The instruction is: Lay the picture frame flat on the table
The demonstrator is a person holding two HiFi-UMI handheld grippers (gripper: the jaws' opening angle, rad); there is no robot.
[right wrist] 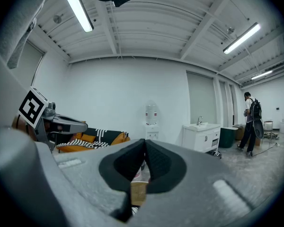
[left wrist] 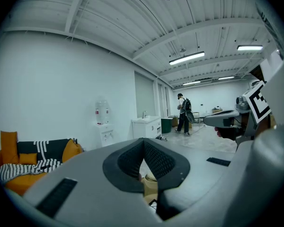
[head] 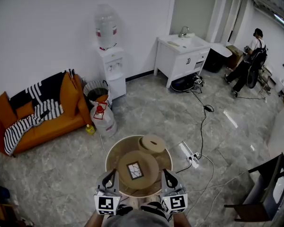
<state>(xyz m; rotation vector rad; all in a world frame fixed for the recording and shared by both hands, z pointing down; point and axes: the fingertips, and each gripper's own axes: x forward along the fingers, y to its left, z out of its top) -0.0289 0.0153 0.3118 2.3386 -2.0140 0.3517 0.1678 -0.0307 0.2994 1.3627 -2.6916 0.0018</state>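
Note:
A round wooden picture frame (head: 144, 162) with a small dark square picture in its middle rests on the round wooden table (head: 114, 151), its face turned up toward the head view. I cannot tell whether it lies fully flat. A smaller round wooden piece (head: 152, 144) sits just behind it. My left gripper (head: 112, 173) hangs at the frame's near left and my right gripper (head: 165, 173) at its near right, neither touching it. Both are shut and empty; the left gripper's fingertips (left wrist: 143, 141) meet, as do the right gripper's fingertips (right wrist: 144, 142). Pale wood (left wrist: 149, 181) shows below the jaws.
An orange sofa (head: 47, 122) with a striped blanket stands at the left. A water dispenser (head: 111, 65) and a spare bottle (head: 102, 118) are behind the table. A power strip (head: 188, 155) and cables lie on the floor to the right. A person (head: 248, 63) stands far right.

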